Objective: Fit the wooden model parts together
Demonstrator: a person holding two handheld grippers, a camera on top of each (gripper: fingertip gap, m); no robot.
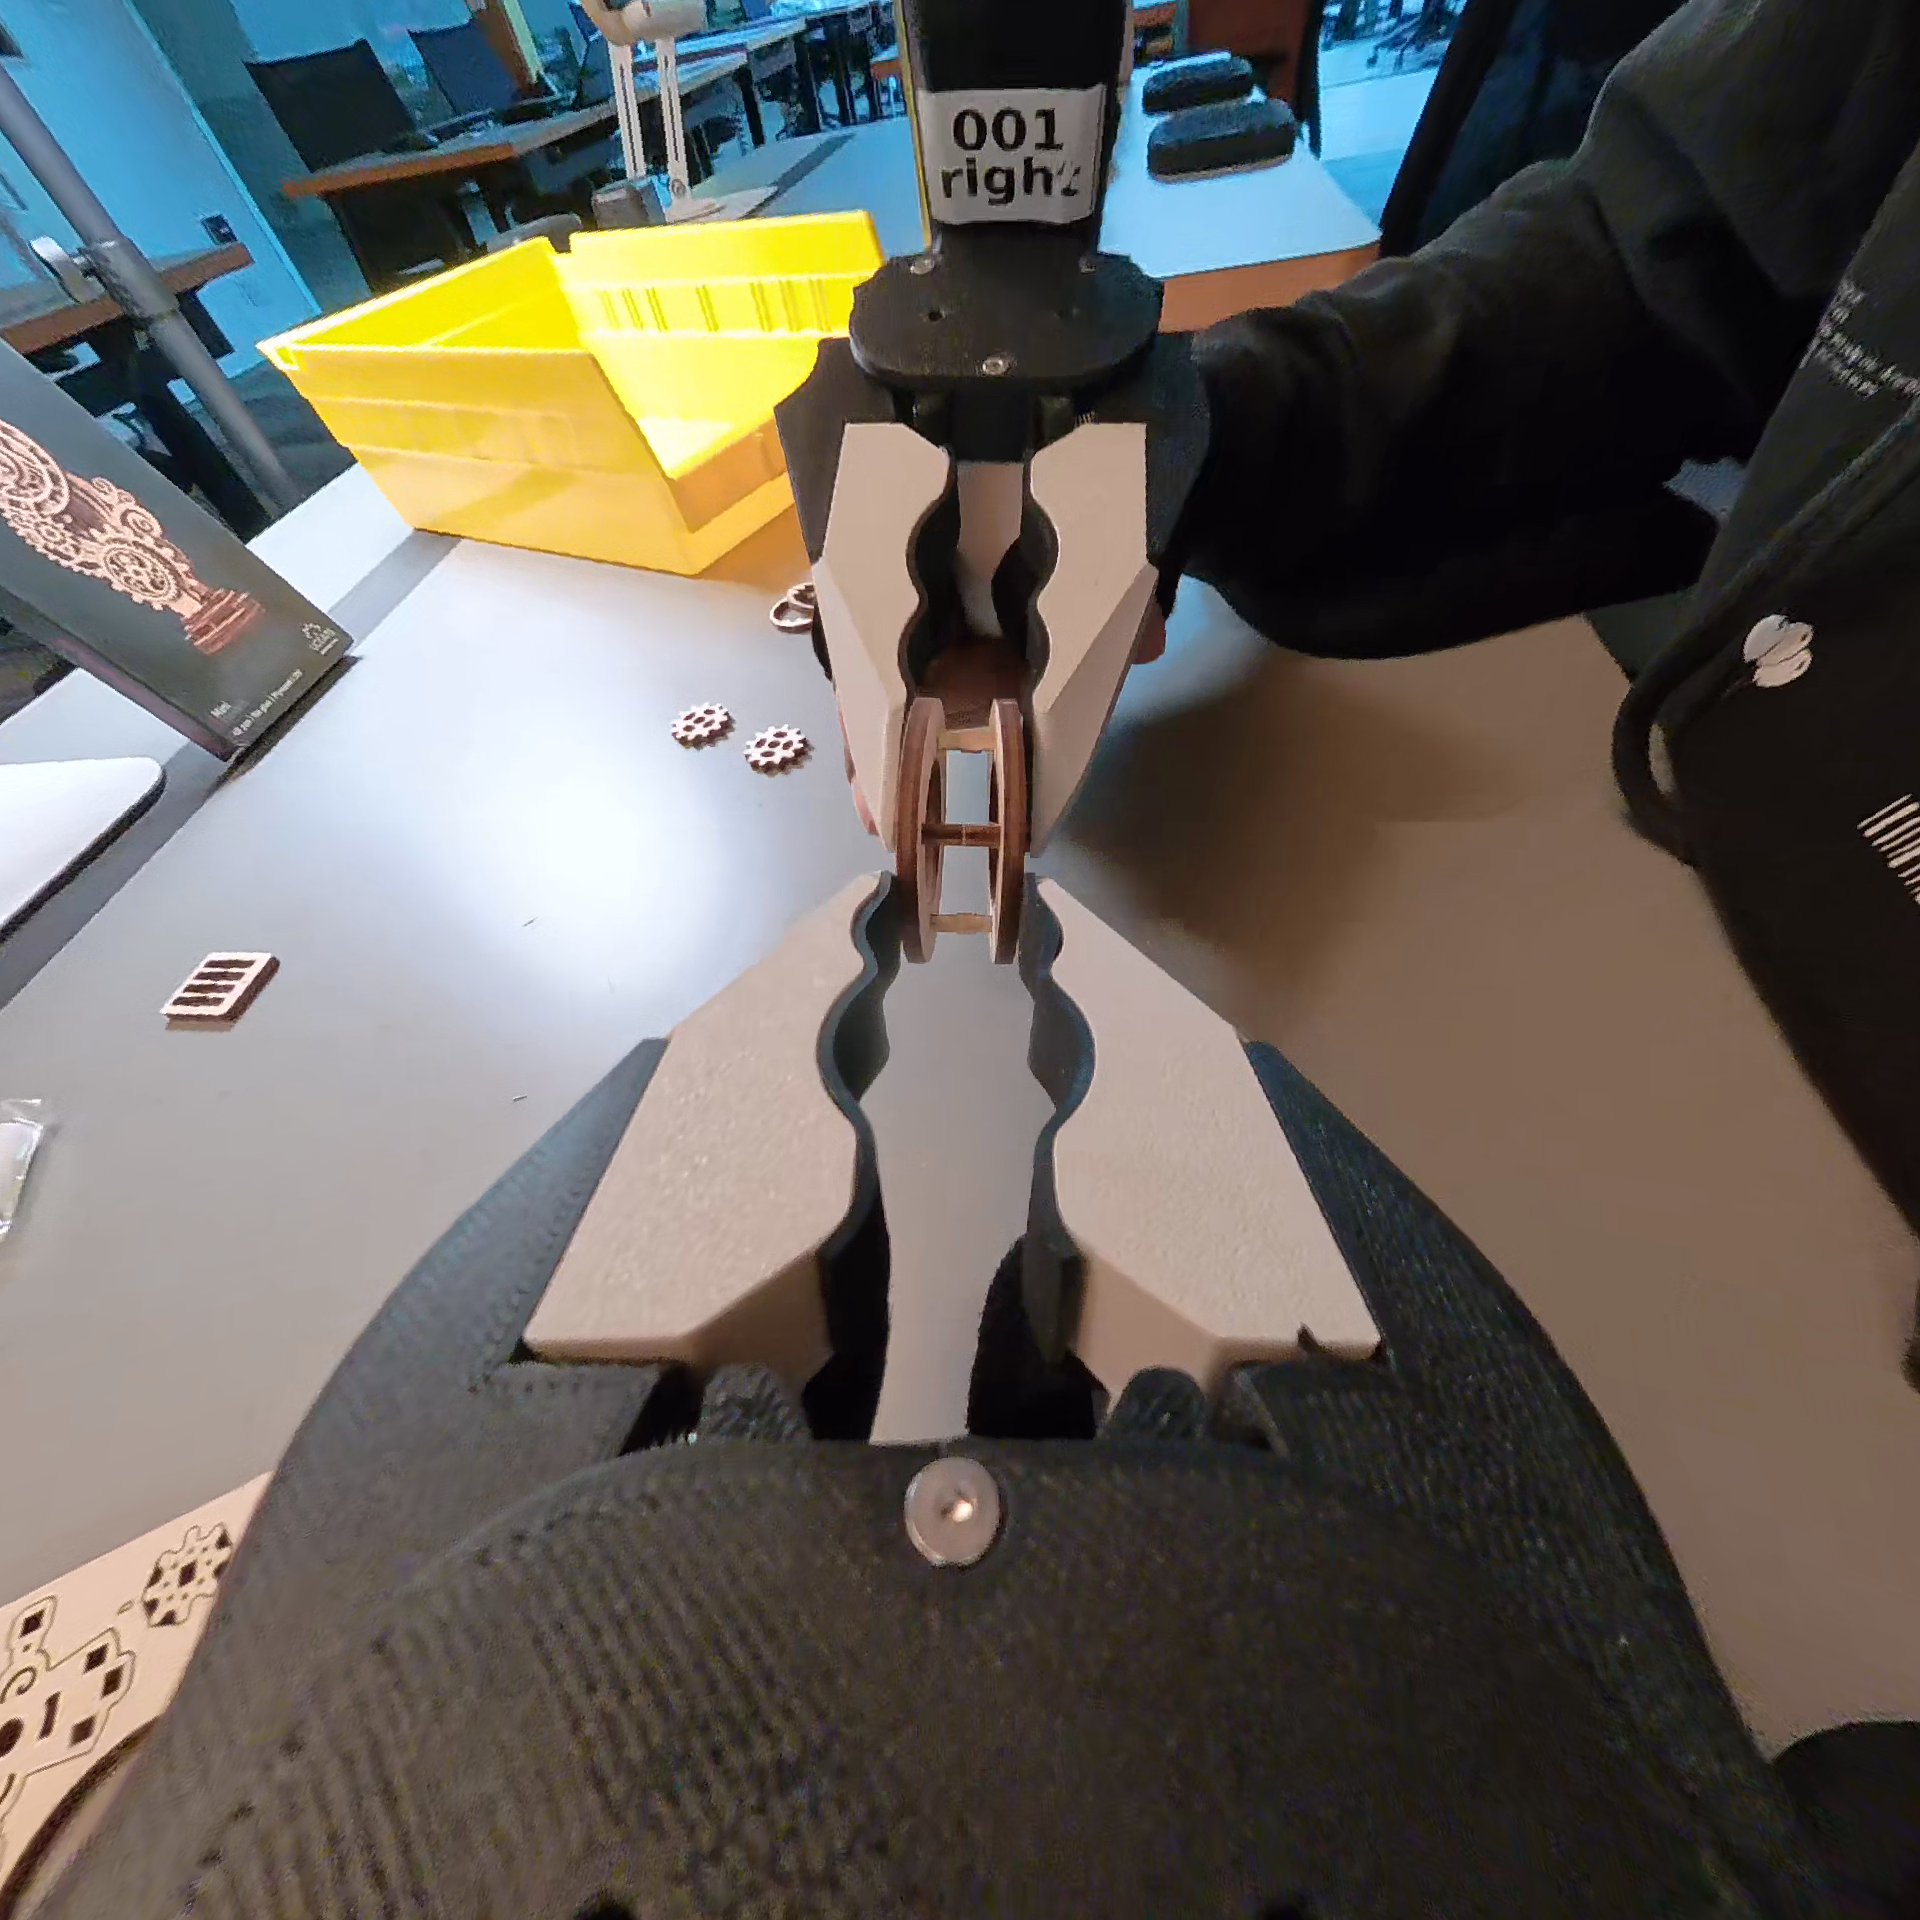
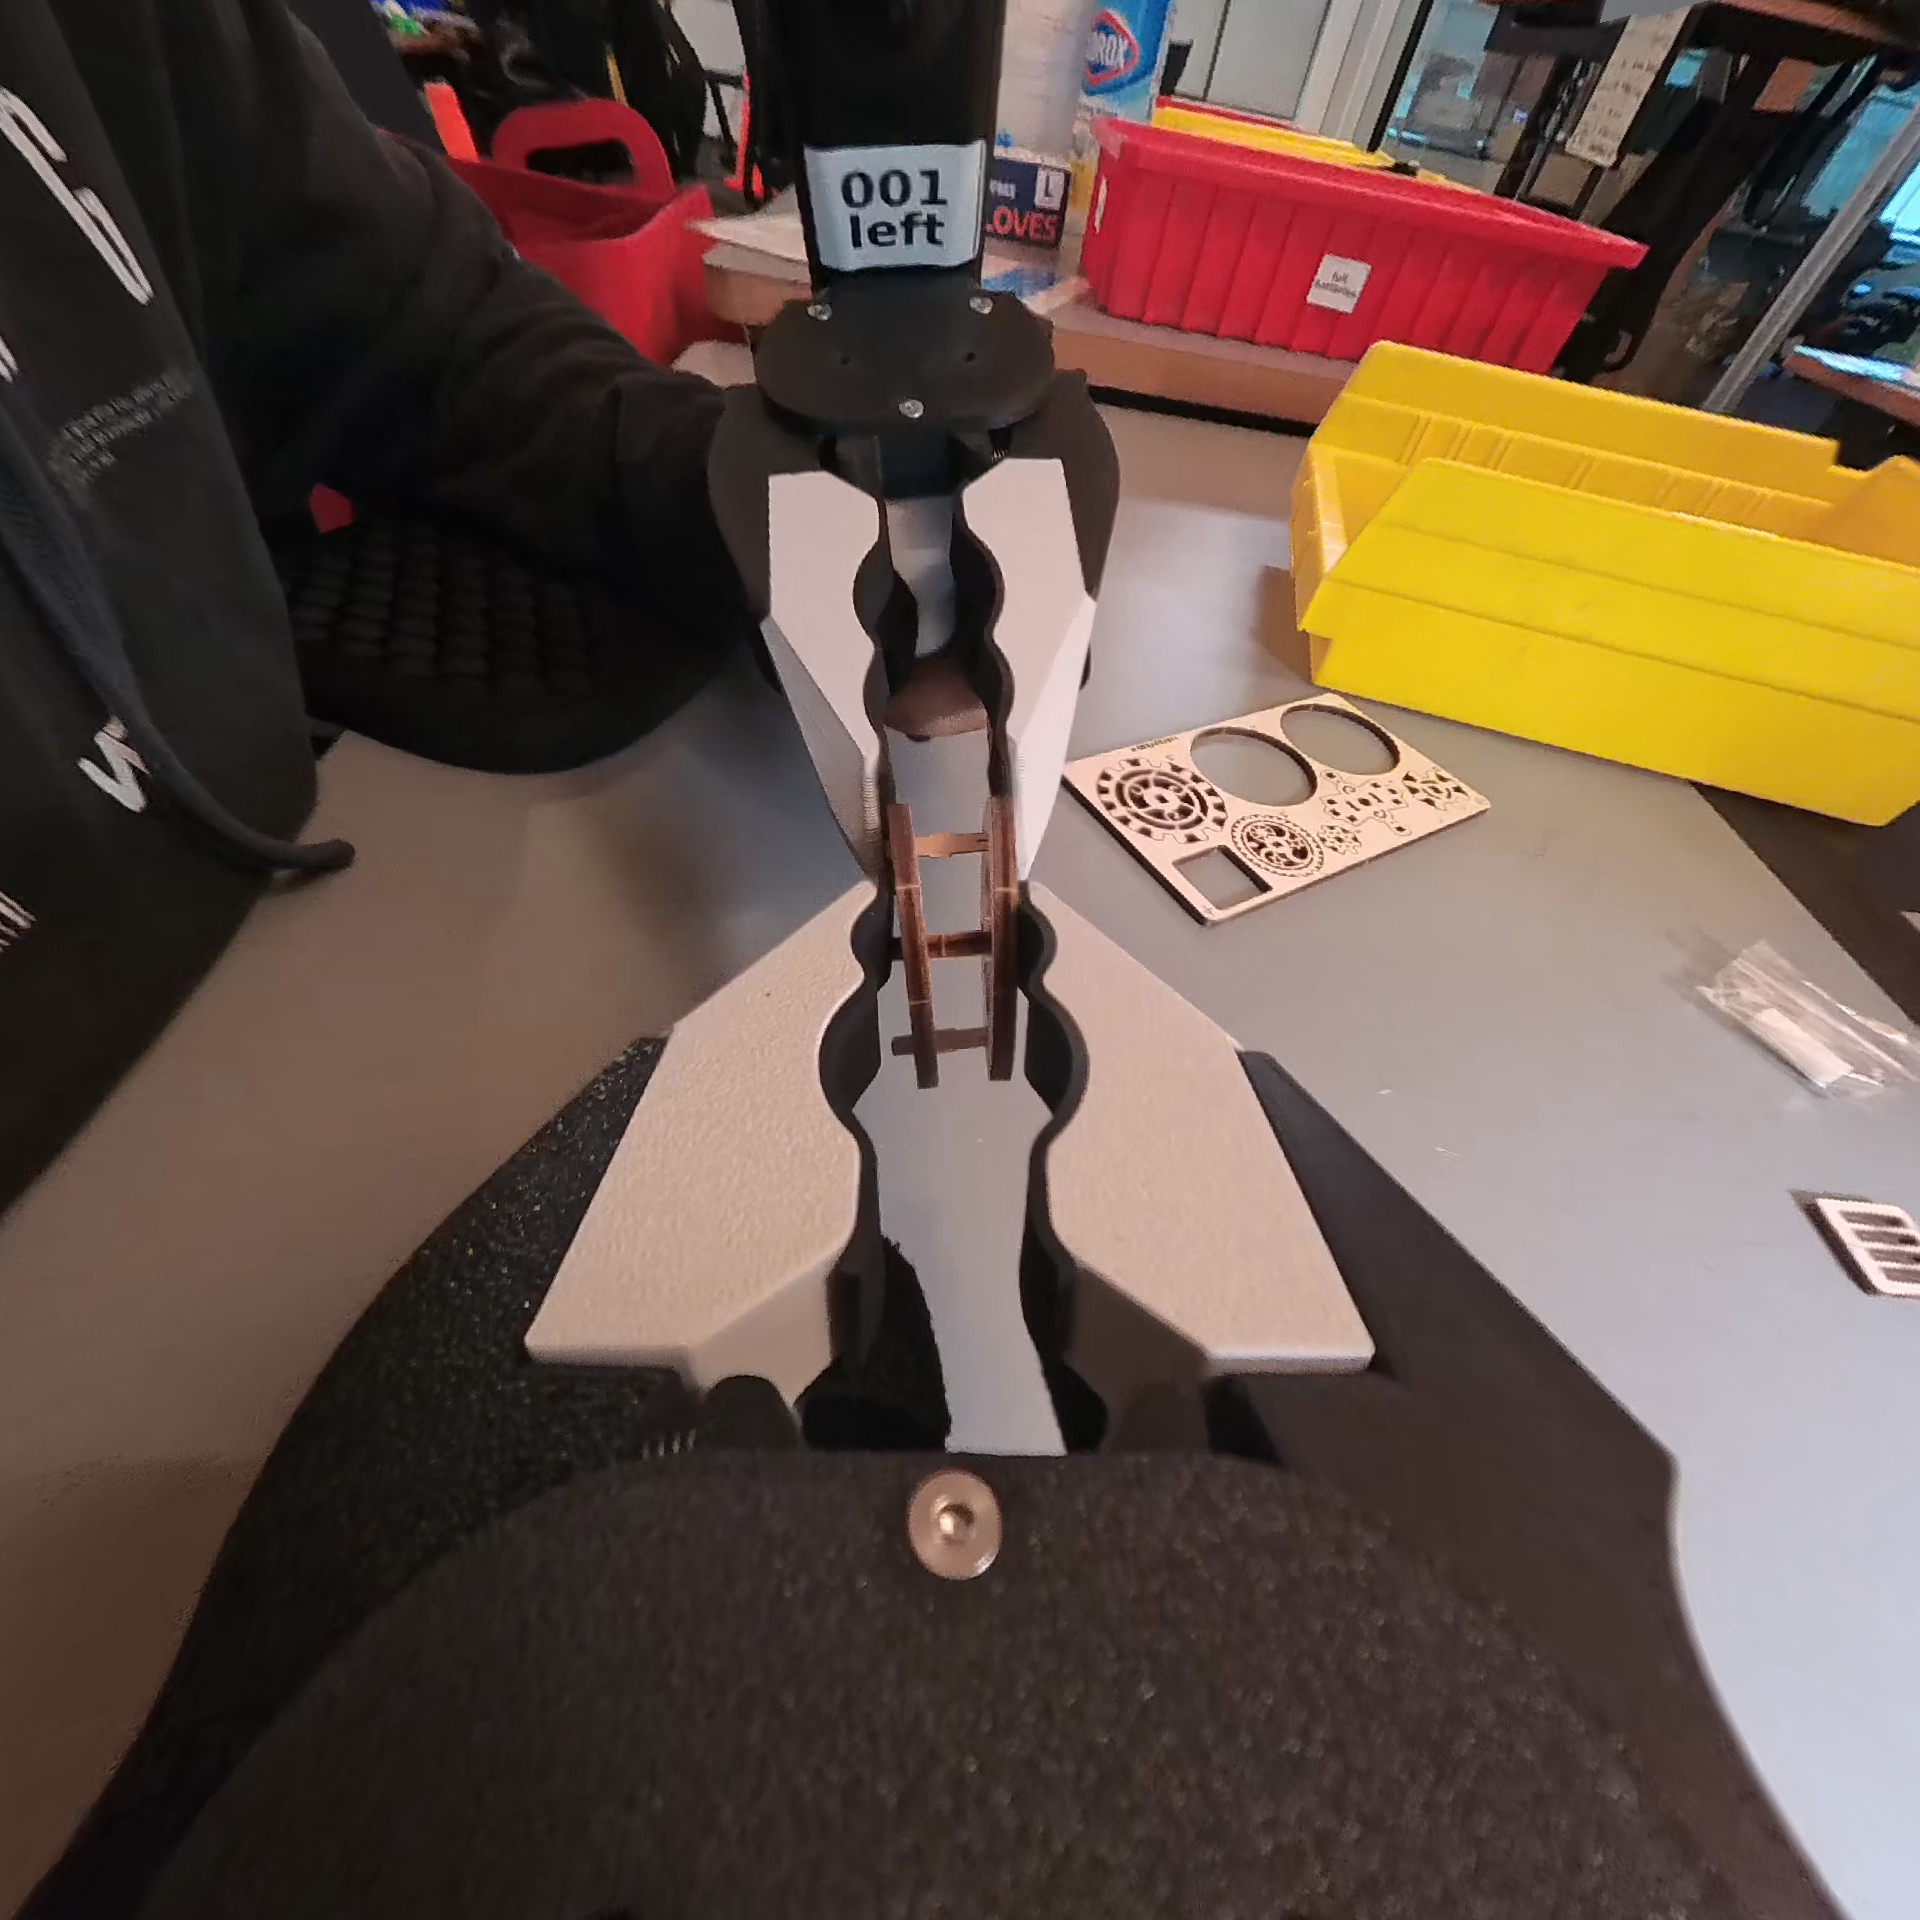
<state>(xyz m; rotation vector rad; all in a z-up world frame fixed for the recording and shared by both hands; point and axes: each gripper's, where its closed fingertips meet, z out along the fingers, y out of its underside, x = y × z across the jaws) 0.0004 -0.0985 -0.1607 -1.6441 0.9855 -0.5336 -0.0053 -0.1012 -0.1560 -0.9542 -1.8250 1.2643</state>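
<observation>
Stretching across both views is a grey table (image 1: 436, 831) in a workshop room with more desks behind. Going left to right in the left wrist view, a dark booklet (image 1: 156, 582) leans at the far left, a small slotted wooden plate (image 1: 220, 989) lies flat, and a yellow bin (image 1: 540, 416) sits behind; whether anything lies in it cannot be told. Two small wooden gears (image 1: 738, 736) lie side by side just before the middle. In the right wrist view, a cut-out wooden sheet (image 2: 1278, 810) lies right of centre, then two nested yellow bins (image 2: 1600, 623), with a red tub (image 2: 1340, 239) on a farther surface.

Between the grippers, above the table, is the wooden wheel (image 1: 961, 831): two round discs joined by short crossbars. Its discs stand on edge, and its axle runs side to side across both views. The right gripper (image 2: 961, 935) pinches the wheel with a finger on each disc face. The left gripper (image 1: 961, 894) faces it tip to tip, its fingers flanking the wheel's near rim; firm contact cannot be told.
</observation>
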